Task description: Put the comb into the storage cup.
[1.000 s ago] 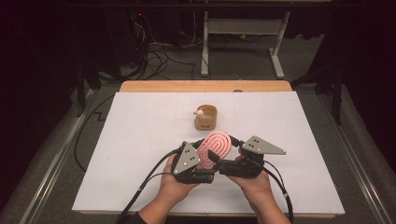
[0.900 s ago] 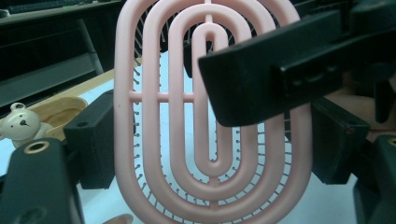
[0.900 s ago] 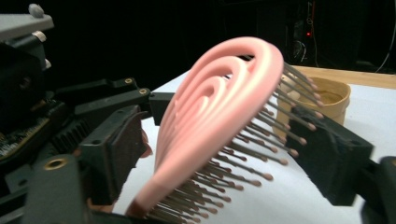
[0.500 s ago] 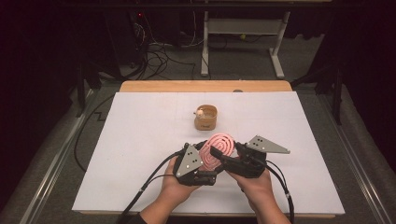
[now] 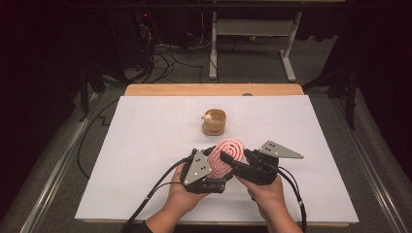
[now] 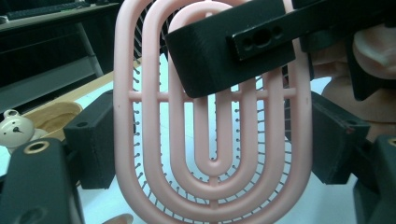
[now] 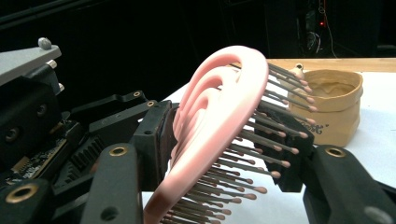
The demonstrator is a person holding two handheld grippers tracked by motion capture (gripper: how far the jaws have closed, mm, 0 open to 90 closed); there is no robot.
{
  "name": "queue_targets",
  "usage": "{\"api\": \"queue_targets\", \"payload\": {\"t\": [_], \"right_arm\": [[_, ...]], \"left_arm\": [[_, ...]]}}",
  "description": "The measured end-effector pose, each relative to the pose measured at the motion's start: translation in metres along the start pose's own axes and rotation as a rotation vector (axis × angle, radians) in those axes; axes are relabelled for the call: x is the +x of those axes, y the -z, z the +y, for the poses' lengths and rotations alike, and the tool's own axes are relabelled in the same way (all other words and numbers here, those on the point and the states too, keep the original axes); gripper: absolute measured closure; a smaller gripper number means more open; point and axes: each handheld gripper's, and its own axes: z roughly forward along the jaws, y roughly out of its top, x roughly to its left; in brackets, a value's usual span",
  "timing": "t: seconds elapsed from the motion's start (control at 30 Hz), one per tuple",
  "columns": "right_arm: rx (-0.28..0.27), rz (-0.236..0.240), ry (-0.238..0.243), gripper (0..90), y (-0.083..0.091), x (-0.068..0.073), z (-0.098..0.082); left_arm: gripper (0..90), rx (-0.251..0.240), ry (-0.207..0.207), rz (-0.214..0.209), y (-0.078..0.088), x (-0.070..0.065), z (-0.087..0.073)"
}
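Observation:
A pink oval vented hairbrush (image 5: 232, 148) is held up over the near middle of the white table sheet (image 5: 145, 145), between both hands. My left gripper (image 5: 212, 159) is shut on its lower part; in the left gripper view the brush's back (image 6: 210, 154) fills the space between my pads. My right gripper (image 5: 228, 162) comes in from the right. Its jaws have just been closing with the brush head (image 7: 219, 102) between them. One pad lies against the pink back and the other meets the bristle tips (image 7: 280, 163).
A small tan pouch (image 5: 214, 122) with a bear charm (image 6: 14, 130) stands behind the brush, mid-table. A wooden edge (image 5: 214, 90) runs along the back. Cables and a white frame's legs lie on the floor beyond. Black cables trail from both grippers toward the near edge.
The right gripper's jaws have closed in around the brush head, one jaw now lying across its back. Both hands and the brush kept their place.

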Motion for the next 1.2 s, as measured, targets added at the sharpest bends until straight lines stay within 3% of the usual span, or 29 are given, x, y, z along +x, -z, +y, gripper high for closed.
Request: {"api": "queue_targets", "payload": {"t": [0.73,1.2], "right_arm": [[-0.005,0.048,-0.064,56.2,0.0029,-0.0016,0.0027],[-0.013,0.045,-0.048,61.5,0.0042,0.0055,0.0051]], "left_arm": [[18.1,0.007,-0.027,0.022,0.0001,-0.0012,0.0012],[18.1,0.01,-0.035,0.037,0.0007,-0.0021,0.0029]]}}
